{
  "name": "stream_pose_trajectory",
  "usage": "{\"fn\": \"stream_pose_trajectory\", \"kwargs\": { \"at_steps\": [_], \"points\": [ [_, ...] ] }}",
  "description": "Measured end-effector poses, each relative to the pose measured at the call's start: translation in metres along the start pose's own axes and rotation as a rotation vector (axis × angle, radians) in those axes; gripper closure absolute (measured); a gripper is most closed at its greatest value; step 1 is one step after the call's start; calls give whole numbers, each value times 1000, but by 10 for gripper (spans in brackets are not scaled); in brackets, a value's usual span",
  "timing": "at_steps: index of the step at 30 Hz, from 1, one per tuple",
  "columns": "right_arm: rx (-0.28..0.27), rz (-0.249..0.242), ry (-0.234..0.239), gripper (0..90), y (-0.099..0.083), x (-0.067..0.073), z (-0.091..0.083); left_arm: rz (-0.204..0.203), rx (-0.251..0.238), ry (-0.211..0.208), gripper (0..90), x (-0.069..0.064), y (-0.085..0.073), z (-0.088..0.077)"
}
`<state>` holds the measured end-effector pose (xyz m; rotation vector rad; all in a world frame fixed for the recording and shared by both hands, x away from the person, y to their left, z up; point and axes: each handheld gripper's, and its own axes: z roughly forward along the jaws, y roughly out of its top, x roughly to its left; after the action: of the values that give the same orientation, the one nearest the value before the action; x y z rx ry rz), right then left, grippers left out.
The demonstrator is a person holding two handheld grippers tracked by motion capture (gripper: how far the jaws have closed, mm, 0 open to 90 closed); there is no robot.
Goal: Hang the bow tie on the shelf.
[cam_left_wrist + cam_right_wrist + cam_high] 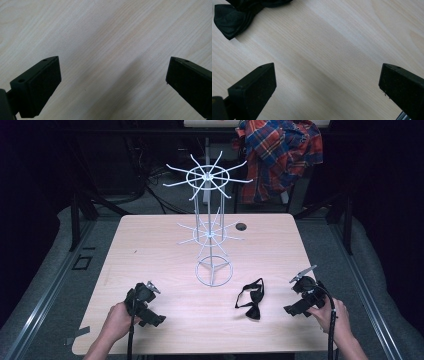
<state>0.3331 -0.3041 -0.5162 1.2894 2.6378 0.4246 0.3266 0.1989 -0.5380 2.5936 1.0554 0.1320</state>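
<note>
Black bow tie (252,301) lies flat on table (165,240) near front edge, between white wire rack (212,232) and right gripper (295,309). Likely soft, light, floppy; pinch the centre knot. Right gripper and left gripper (150,316) both wide open, empty.

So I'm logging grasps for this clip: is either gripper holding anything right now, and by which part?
Nothing is held. Both the left gripper and right gripper are open over bare table; the black bow tie lies untouched beside the right one.
</note>
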Motion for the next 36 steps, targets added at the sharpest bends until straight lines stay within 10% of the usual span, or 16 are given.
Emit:
{"fn": "stream_pose_trajectory", "kwargs": {
  "at_steps": [18, 36],
  "points": [
    [5, -22, 53, 43, 9, 10, -3, -15, 5, 6, 1, 1, -4, 0],
    [-73, 113, 188, 112, 28, 17, 11, -17, 4, 2, 0, 7, -4, 2]
  ]
}}
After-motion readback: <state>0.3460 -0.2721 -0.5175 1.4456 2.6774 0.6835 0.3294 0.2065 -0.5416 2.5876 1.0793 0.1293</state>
